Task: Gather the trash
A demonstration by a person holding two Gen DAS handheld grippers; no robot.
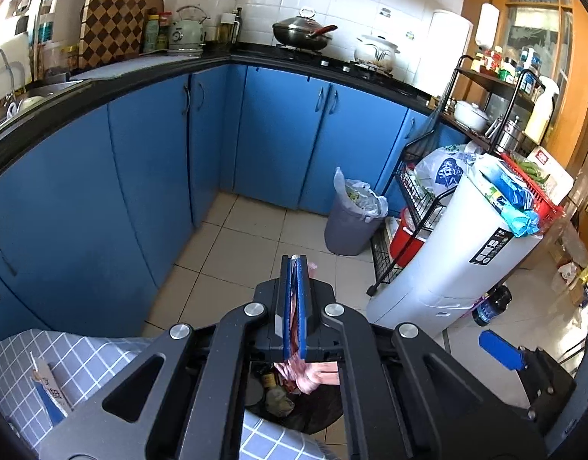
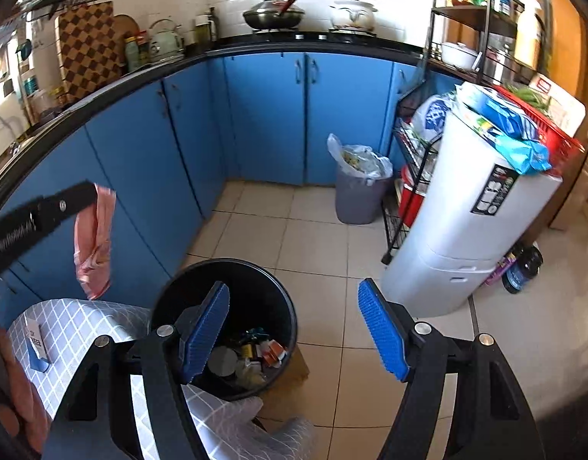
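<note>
My left gripper [image 1: 294,258] is shut on a thin pink plastic wrapper [image 1: 307,377], whose loose end hangs below the pads. In the right wrist view the same left gripper [image 2: 89,191] comes in from the left, and the pink wrapper [image 2: 94,245] dangles over the table edge, left of the bin. The black trash bin [image 2: 255,264] stands on the tiled floor beside the table and holds several cans and wrappers. My right gripper [image 2: 294,287] is open above the bin with nothing between its blue pads. Part of the bin [image 1: 324,410] shows under the left gripper.
A table with a grey checked cloth [image 2: 71,329] and a small carton [image 2: 35,341] is at the lower left. A grey lined bin [image 2: 361,195], a tall white container [image 2: 458,230], a black wire rack [image 2: 412,176] and a dark bottle [image 2: 523,268] stand on the right. Blue cabinets [image 2: 140,176] line the left and back.
</note>
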